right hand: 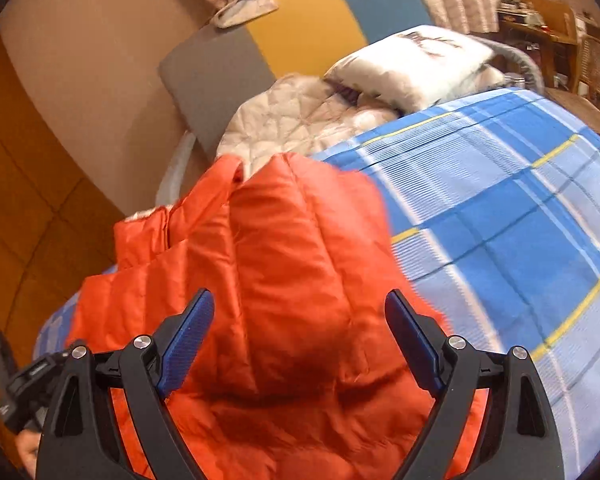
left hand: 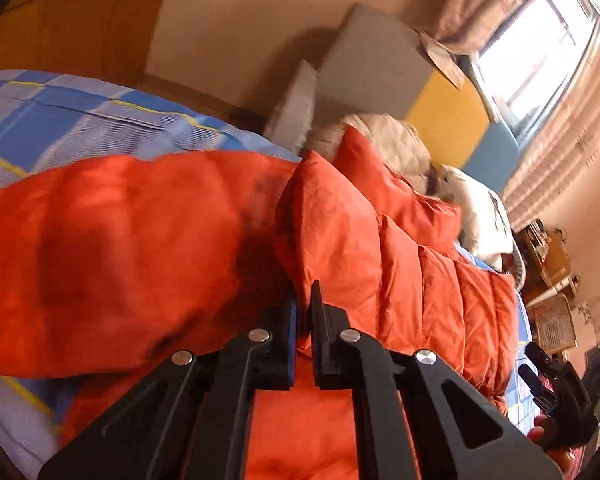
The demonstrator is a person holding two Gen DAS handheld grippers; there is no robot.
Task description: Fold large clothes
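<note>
Jacket (left hand: 340, 240) long axis runs 7-to-1 o'clock across the plaid bedsheet (left hand: 80, 120), away from your left gripper (left hand: 305, 312).
Left jaws are nearly closed, apparently pinching a quilted fold at 12. Your right gripper (right hand: 300, 344) is spread wide, holding nothing, with orange fabric directly under it from 12 to 6; left is nearer the edge.

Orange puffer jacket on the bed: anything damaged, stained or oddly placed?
Nothing stands out. The orange quilted puffer jacket lies partly folded on the blue checked bedsheet; dark patches on it look like gripper shadows, though blur prevents certainty.
</note>
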